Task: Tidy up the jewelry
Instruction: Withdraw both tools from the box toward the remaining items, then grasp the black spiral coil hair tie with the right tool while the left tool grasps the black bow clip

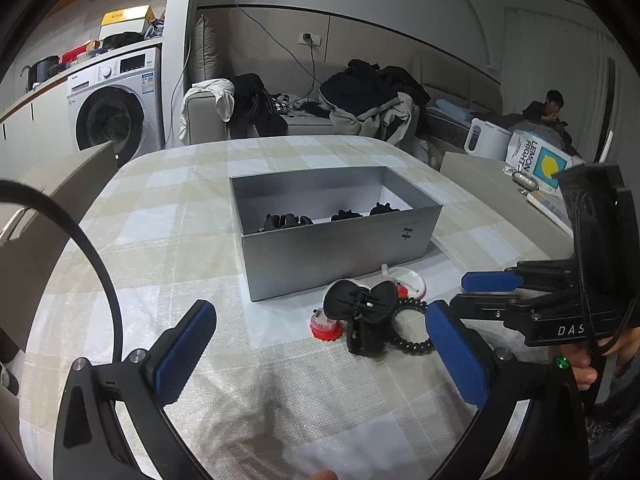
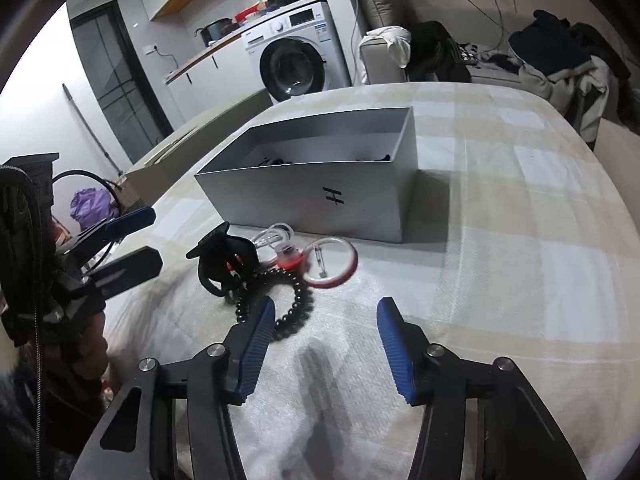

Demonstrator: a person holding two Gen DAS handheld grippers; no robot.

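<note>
An open grey box [image 1: 340, 248] [image 2: 304, 204] stands mid-table with several black hair clips [image 1: 288, 221] inside. In front of it lie a black claw clip [image 1: 360, 308] [image 2: 222, 260], a black bead bracelet [image 1: 412, 340] [image 2: 298, 304], a small red piece [image 1: 326, 325] [image 2: 289, 261] and a clear-and-red ring [image 1: 408, 280] [image 2: 336, 266]. My left gripper [image 1: 320, 354] [image 2: 157, 237] is open, empty, just short of the claw clip. My right gripper [image 2: 326, 344] [image 1: 476, 294] is open with nothing between its pads; its left finger [image 2: 256, 344] sits beside the bracelet.
A pale checked cloth [image 1: 168, 240] covers the table. Behind are a sofa piled with clothes [image 1: 368, 100] and a washing machine [image 1: 116, 104]. A side table at right holds a white kettle [image 1: 486, 138] and a lemon-print bag [image 1: 536, 162]. A person [image 1: 550, 108] sits far right.
</note>
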